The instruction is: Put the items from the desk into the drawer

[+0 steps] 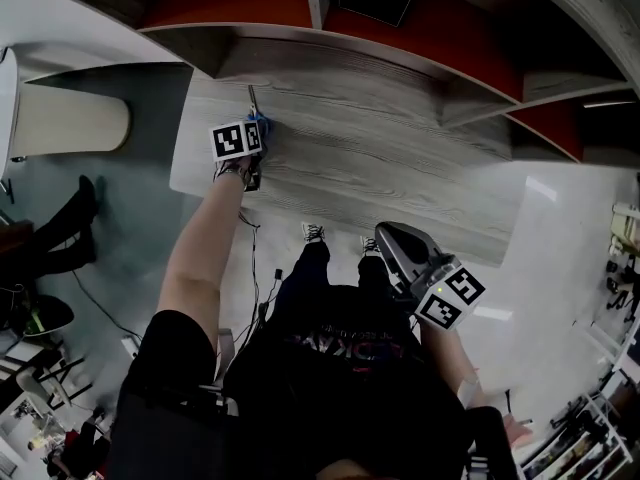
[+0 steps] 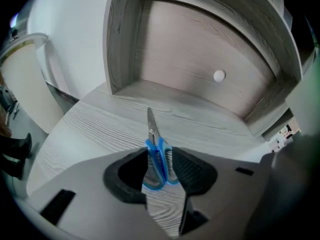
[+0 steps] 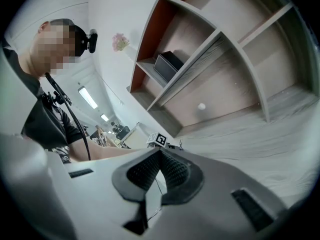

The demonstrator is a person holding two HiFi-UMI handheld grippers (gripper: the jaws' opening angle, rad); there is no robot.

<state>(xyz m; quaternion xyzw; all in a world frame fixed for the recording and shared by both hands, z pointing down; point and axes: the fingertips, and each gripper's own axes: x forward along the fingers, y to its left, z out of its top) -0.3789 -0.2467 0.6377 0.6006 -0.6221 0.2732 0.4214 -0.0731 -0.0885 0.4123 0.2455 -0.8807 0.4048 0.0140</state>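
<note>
**Gripping the scissors: nothing stowed yet**

Clamped between the jaws of the left gripper point(image 2: 160, 166) are the blue handles of a pair of scissors point(image 2: 154, 136). The blades point away from the person, toward the back panel of the shelf unit point(image 2: 200, 59). The scissors are seen low over the grey wooden desk point(image 1: 380, 158), near its left end. Whether they rest on it or are just lifted cannot be told.

The right gripper point(image 3: 159, 156) is held back close to the person's body, off the front edge of the desk. Its jaws are together and nothing is held between them.

No drawer is shown in any view, so its place, and whether it is open, cannot be told. The task is judged to be at an early stage. One item is gripped but not yet carried away. Left to be done are the carrying, the opening of the drawer if that is needed, and the release inside. No other loose item is made out on the part of the desk in view.
</note>
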